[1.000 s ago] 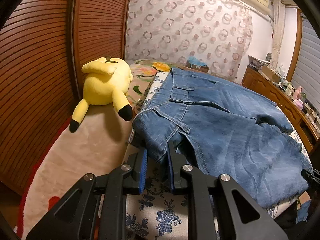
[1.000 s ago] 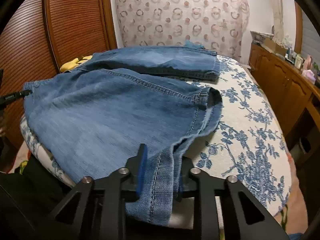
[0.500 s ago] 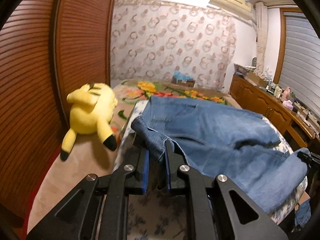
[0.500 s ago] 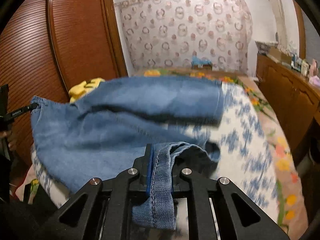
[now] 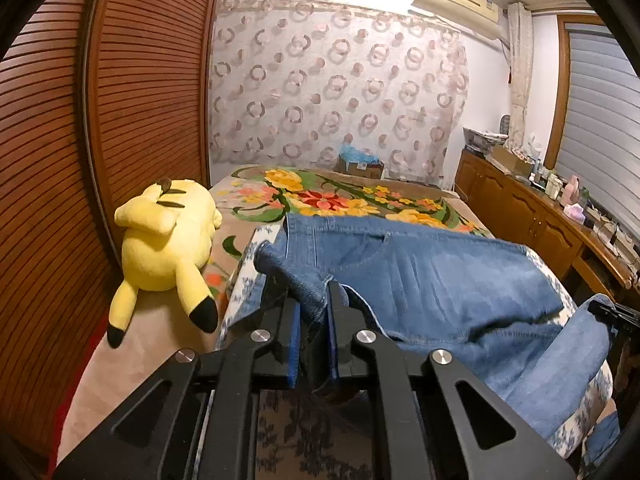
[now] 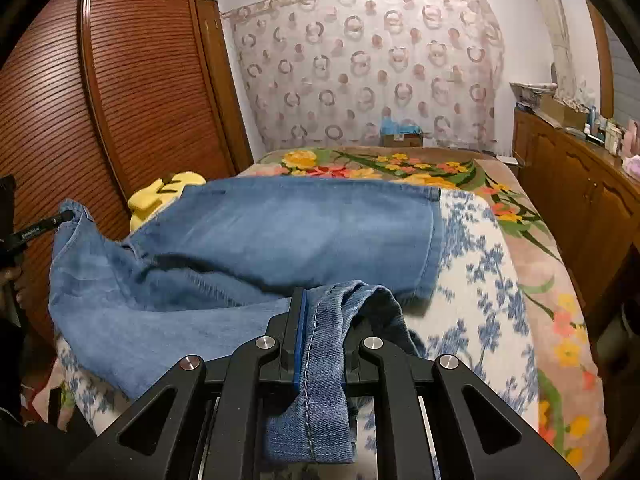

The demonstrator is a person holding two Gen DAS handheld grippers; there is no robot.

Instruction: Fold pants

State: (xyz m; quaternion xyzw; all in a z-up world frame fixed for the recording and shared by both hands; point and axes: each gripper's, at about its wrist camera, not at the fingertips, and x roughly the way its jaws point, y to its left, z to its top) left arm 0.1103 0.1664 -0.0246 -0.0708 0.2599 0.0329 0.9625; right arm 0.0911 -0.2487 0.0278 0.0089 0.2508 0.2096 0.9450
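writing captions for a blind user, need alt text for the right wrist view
The right gripper is shut on a hem of the blue jeans, lifting it above a floral bed. A yellow plush toy peeks out behind.

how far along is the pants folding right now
Done: the jeans are spread across the bed, far leg flat. In hand: the left gripper pinches the waistband end, the right gripper the near leg's hem, both lifted. Left: laying the near leg over the far one, then folding them shorter.
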